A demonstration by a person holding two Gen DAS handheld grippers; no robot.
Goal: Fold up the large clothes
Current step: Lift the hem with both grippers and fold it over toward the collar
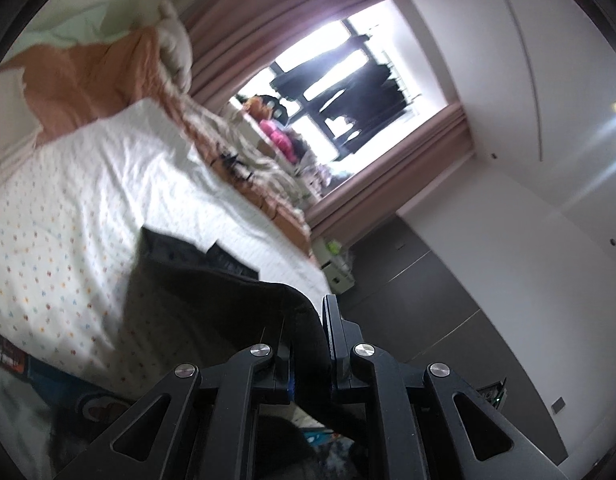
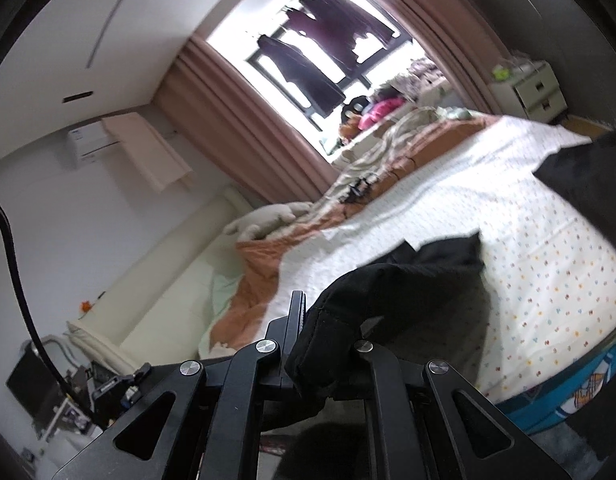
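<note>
A large black garment [image 1: 211,292] hangs above the bed, lifted by both grippers. In the left wrist view my left gripper [image 1: 314,320] is shut on a black edge of it, and the cloth drapes away to the left over the white dotted sheet [image 1: 67,216]. In the right wrist view my right gripper [image 2: 320,320] is shut on another bunched edge of the black garment [image 2: 408,280], which trails to the right over the sheet [image 2: 528,232]. The right finger of that gripper is hidden under the cloth. Both views are tilted.
An orange quilt [image 1: 91,92] and a white pillow [image 1: 175,48] lie at the head of the bed. Pink curtains [image 2: 227,120] frame a bright window with dark clothes hanging outside. A white bedside drawer unit [image 2: 528,88] stands by the bed; clutter sits on the sill.
</note>
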